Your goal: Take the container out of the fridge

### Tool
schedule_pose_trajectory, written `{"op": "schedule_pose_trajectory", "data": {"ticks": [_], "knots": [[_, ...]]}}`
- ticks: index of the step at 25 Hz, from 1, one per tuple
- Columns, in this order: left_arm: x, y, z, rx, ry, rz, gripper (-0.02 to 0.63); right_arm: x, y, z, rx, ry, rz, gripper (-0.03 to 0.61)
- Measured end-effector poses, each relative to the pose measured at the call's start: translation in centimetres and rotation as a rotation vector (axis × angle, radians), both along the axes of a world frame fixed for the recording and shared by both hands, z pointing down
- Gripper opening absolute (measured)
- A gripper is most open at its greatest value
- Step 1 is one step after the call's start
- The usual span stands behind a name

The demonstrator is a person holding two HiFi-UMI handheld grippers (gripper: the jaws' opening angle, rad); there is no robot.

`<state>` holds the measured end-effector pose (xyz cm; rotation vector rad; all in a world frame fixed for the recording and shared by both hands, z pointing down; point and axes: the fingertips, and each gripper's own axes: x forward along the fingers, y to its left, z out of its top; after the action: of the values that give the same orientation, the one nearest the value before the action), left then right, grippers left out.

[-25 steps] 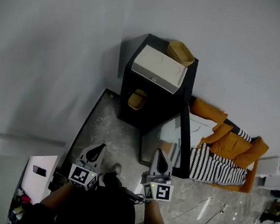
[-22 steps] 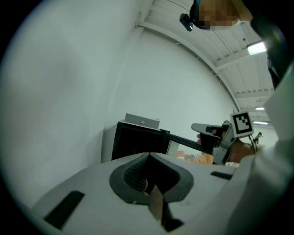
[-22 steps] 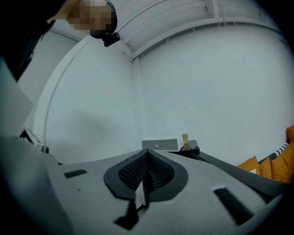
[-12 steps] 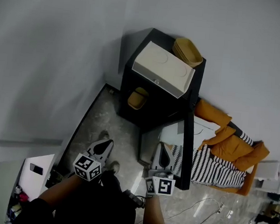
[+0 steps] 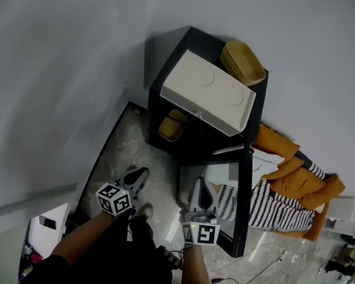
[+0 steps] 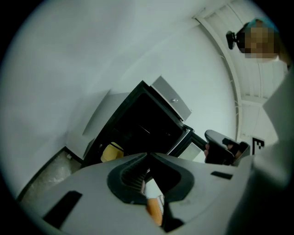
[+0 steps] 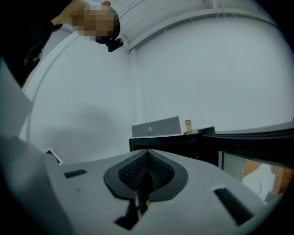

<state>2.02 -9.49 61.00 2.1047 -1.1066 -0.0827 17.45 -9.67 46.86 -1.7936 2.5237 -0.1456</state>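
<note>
Fridge mouth at centre frame stands open toward me, with bare floor in front at centre left. The open door walls off the lower right. Inside, the yellow container fills the left; dark room lies beside it. A white box caps the top.

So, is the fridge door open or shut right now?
Open. The door stands swung out from the black fridge, and the yellow container shows inside it.
</note>
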Motion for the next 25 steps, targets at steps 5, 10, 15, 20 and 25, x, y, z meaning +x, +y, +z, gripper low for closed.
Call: {"op": "schedule_pose_trajectory", "data": {"ticks": [5,10,15,20,25], "knots": [[0.0,-3.1,5.0,-0.084,0.113,-0.012,0.104,-0.9,-1.4,2.0,-0.035,-0.019,-0.007,0.0],[0.7,-6.0,10.1,-0.162,0.166,-0.019,0.161,-2.0,-2.2,3.8,-0.052,-0.047,-0.031,0.0],[1.2,-8.5,14.6,-0.245,0.302,-0.067,0.186,-2.0,-2.9,5.5,-0.073,-0.063,-0.036,0.0],[1.9,-10.6,18.7,-0.352,0.52,-0.149,0.221,-2.0,-3.4,7.1,-0.108,-0.079,-0.037,0.0],[2.3,-12.2,22.0,-0.375,0.585,-0.171,0.236,-2.5,-3.3,8.5,-0.137,-0.107,-0.059,0.0]]}}
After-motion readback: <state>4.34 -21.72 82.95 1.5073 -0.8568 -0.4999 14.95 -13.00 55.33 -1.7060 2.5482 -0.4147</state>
